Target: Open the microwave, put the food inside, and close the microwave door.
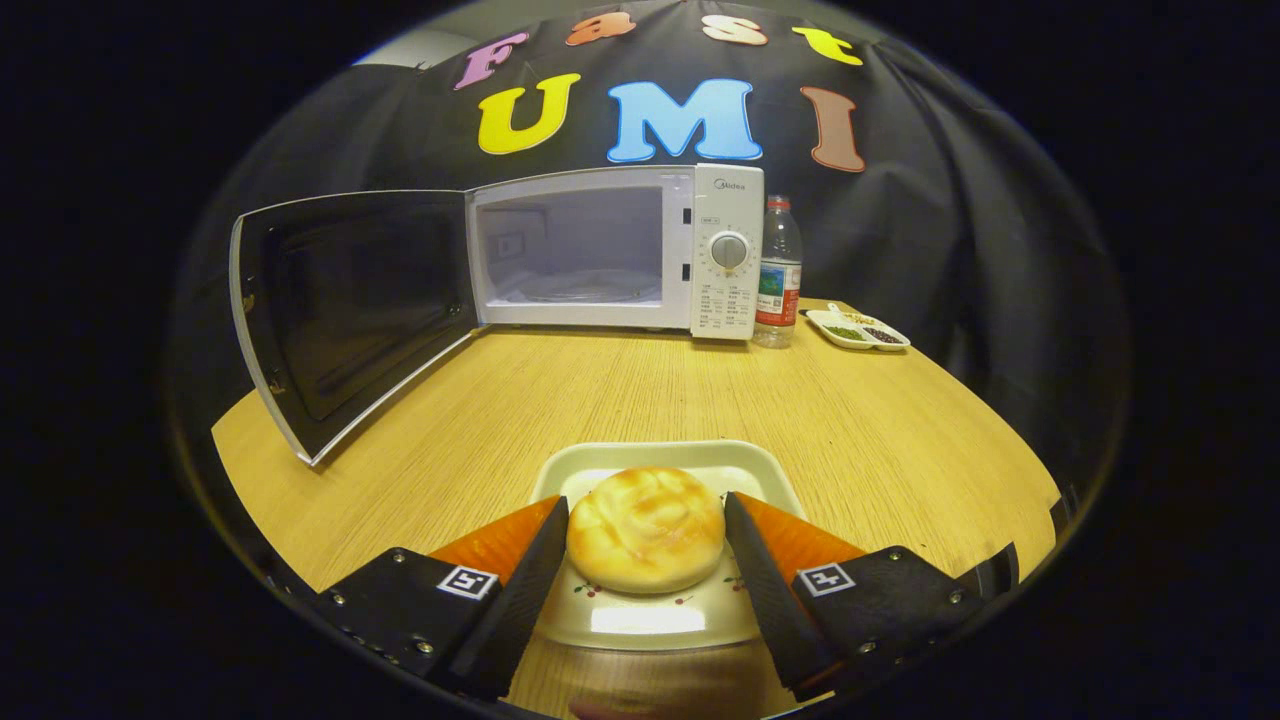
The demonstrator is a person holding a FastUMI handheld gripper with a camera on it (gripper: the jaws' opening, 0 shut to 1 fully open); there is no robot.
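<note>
— Bread first: where is it?

— Between my fingers. The round golden-brown bun (646, 528) sits on a pale square plate (640, 625) on the light wooden table (700, 400), and my gripper (646, 530) straddles it.

— Squeezing it?

— I cannot tell; my jaws stand narrow, each finger right beside the bun's flank.

— And the oven?

— Well beyond my fingers, the white microwave (725, 250) stands with its dark-windowed door (350, 300) swung wide to the left. Just beside its dial side stands a clear plastic bottle (778, 270), then a small white divided dish (858, 330).
</note>
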